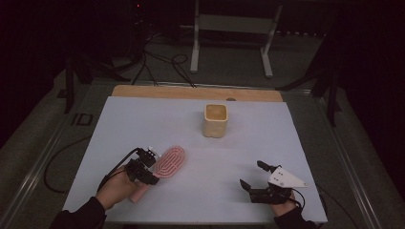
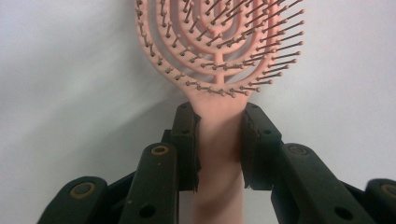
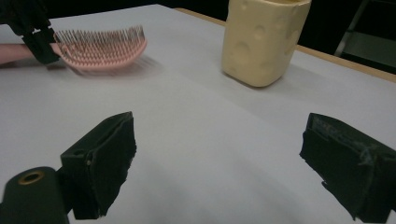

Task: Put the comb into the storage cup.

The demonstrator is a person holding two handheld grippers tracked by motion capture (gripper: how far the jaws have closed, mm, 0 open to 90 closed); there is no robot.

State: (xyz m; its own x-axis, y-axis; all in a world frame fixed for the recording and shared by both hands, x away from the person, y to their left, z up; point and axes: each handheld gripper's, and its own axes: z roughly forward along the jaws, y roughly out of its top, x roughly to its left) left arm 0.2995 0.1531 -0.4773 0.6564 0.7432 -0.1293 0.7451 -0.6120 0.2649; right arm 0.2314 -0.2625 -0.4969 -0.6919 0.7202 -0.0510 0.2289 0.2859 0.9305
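On a white-covered table, a cream, dimpled square cup stands upright toward the far side, well apart from both tools. Nearer the person, at left, a pink vented hairbrush lies bristles up, its head angled toward the cup. The left gripper is clamped on the brush's handle just below the head, both jaws pressing its sides. At right, the right gripper rests with jaws spread wide, holding nothing.

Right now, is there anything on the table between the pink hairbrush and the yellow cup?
No. The hairbrush, gripped by the left gripper, has only bare white table between it and the cup.
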